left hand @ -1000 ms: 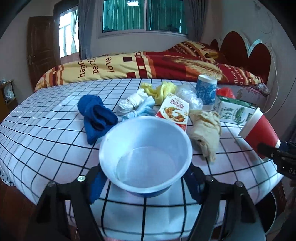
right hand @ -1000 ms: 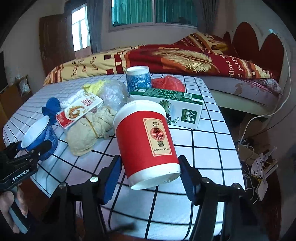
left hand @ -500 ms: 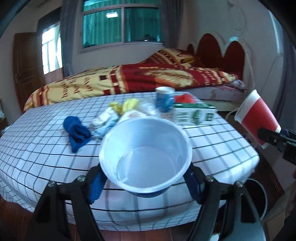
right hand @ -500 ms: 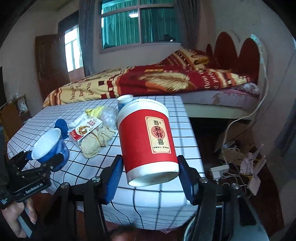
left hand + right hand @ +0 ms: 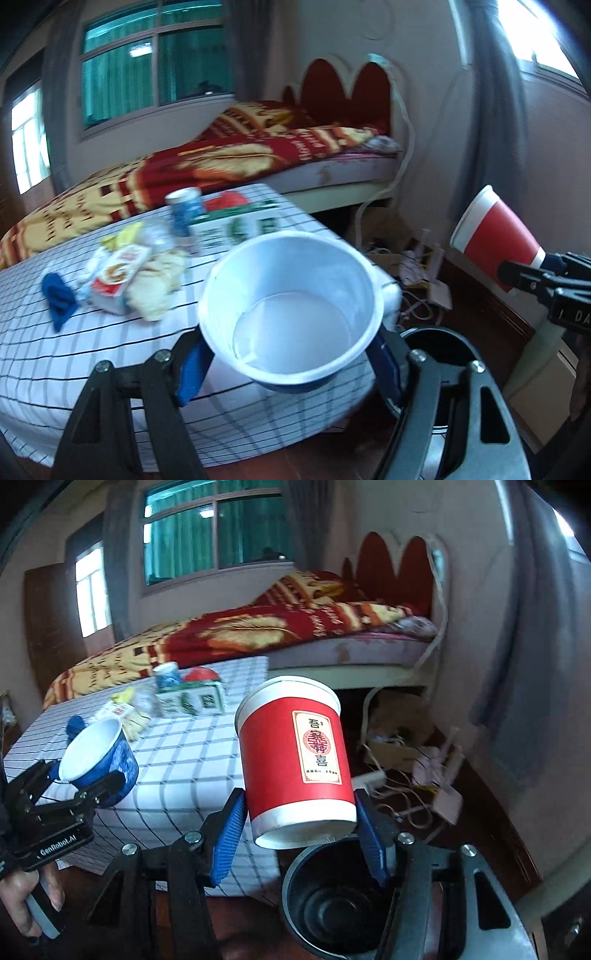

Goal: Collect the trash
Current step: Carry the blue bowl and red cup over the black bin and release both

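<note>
Your left gripper [image 5: 291, 365] is clamped on a blue bowl [image 5: 291, 310], white inside and empty, hanging just off the table's right edge. Your right gripper [image 5: 301, 834] grips a red cup [image 5: 295, 760] with a label, tilted, right over the bin [image 5: 332, 897]. The bin's black and looks empty, so I'd say you're early on: nothing dumped yet, two pieces about to go. Still on the table [image 5: 184, 746]: blue cloth [image 5: 57, 295], snack packet [image 5: 118, 273], crumpled beige wrapper [image 5: 155, 291], a blue cup [image 5: 184, 214], green-and-white carton [image 5: 236, 225] and something red [image 5: 227, 199] by the far edge.
</note>
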A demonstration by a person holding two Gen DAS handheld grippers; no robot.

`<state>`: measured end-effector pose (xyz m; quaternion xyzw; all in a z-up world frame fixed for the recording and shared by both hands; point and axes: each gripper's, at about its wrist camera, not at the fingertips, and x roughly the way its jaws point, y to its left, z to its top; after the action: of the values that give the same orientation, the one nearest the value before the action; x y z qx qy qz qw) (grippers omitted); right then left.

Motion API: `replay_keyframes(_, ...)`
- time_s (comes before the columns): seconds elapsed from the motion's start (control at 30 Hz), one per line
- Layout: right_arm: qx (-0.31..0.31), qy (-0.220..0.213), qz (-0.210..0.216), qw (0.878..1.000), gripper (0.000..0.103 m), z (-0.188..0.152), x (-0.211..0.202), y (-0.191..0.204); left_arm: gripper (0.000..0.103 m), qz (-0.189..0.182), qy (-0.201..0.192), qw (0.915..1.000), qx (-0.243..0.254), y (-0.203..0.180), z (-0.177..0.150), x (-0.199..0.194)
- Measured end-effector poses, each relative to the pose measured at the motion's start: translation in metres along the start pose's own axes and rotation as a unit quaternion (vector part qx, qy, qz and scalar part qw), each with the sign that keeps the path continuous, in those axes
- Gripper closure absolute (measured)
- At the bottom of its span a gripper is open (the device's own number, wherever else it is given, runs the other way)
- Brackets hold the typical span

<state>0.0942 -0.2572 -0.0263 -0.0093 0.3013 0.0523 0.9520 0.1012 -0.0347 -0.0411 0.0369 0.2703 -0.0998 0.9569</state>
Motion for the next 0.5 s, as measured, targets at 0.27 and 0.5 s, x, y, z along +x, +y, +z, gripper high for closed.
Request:
replay_keyframes(0.27, 0.028, 0.019, -0.032, 0.999, 0.043, -0.035, -0.014, -0.048, 0.028, -0.055, 0.013, 0.9973, 0.046, -0.060, -0.006, 0.010)
replay_keyframes(0.5, 0.042, 0.054, -0.025, 0.997, 0.043, -0.070, -0.002, -0.074, 0.028, -0.095, 0.037, 0.9919, 0.076, -0.098, -0.022, 0.024)
